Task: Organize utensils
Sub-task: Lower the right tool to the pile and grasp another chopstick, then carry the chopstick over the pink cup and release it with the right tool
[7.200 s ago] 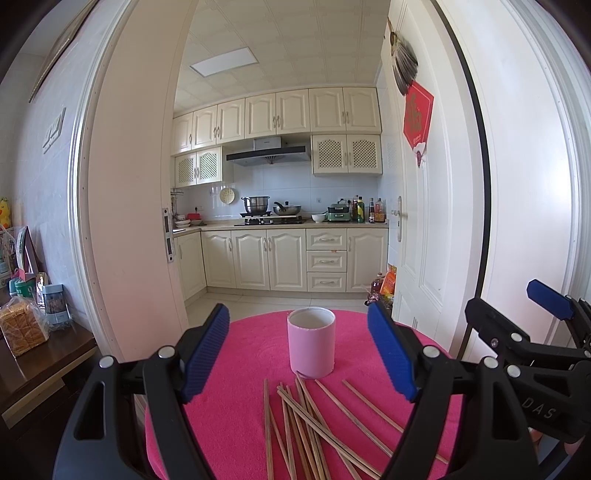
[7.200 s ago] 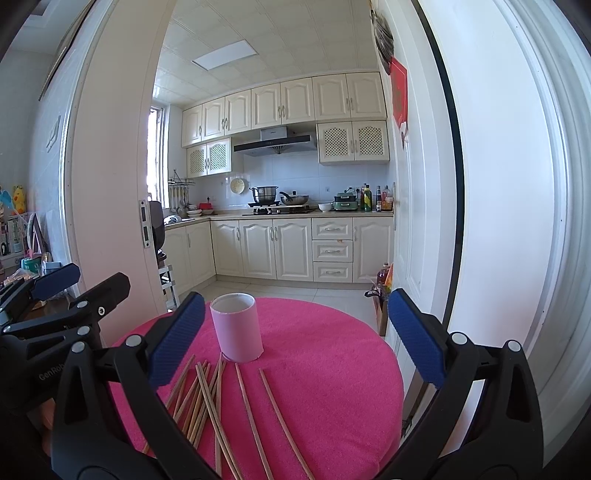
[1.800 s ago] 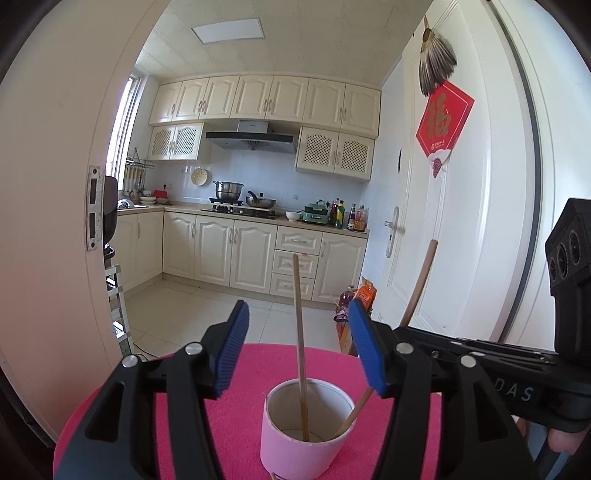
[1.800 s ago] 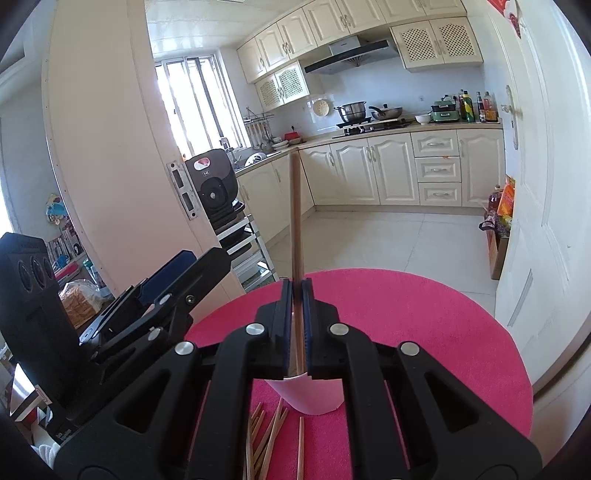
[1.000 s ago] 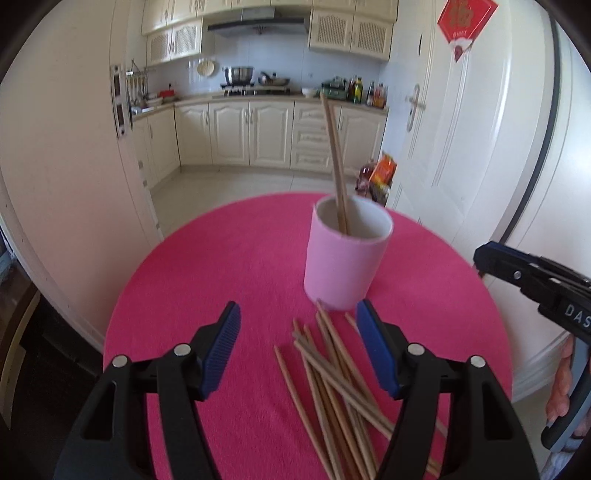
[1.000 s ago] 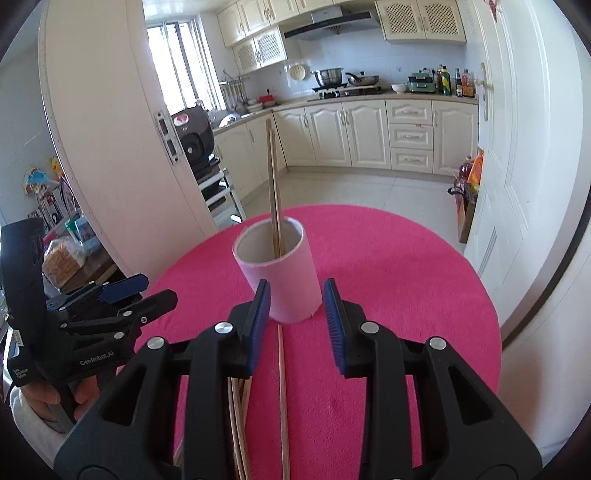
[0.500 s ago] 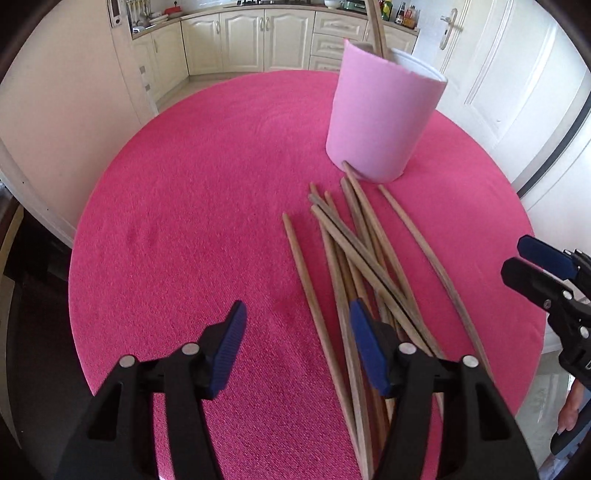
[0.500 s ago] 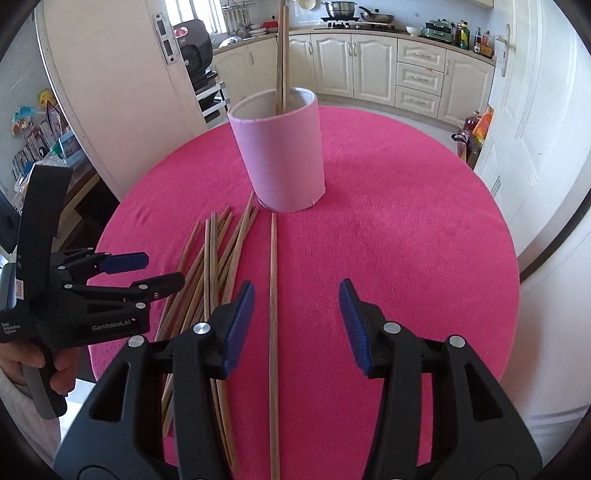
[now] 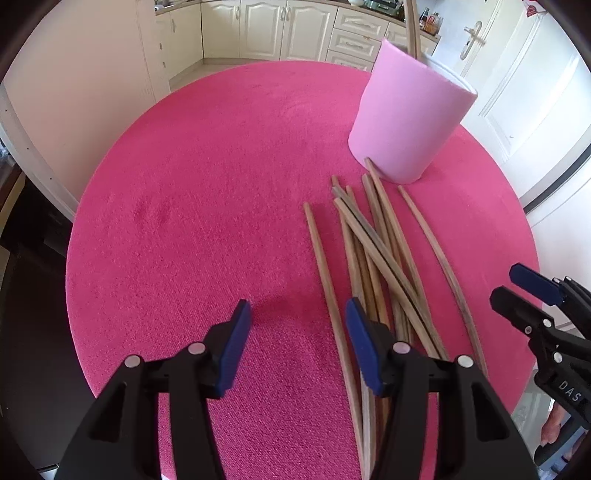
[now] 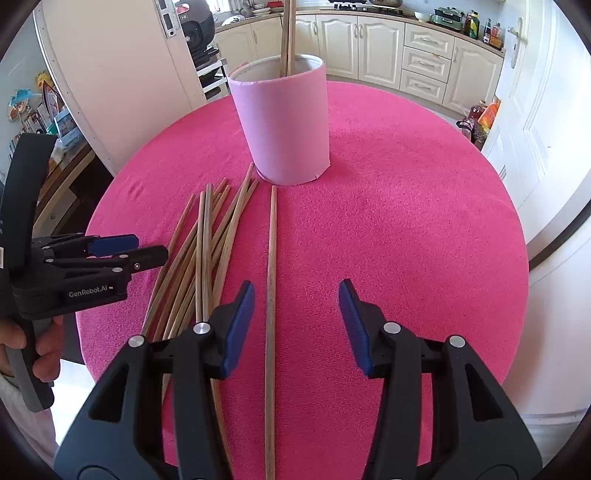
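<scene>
A pink cup stands upright on the round table's pink cloth, with two chopsticks standing in it. Several loose wooden chopsticks lie in a pile in front of the cup. My left gripper is open low over the cloth, and the pile's leftmost chopstick runs between its jaws near the right pad. My right gripper is open over a single chopstick lying apart from the pile, close to its left pad.
The table's edge curves around on all sides. A white door stands to the right and a white door frame to the left. Kitchen cabinets line the back. A person's hand holds the left gripper's handle.
Both grippers have come down toward the table and tipped further downward. The right jaws, shut on a chopstick over the cup earlier, have let go and stand wider. The left jaws narrowed a little.
</scene>
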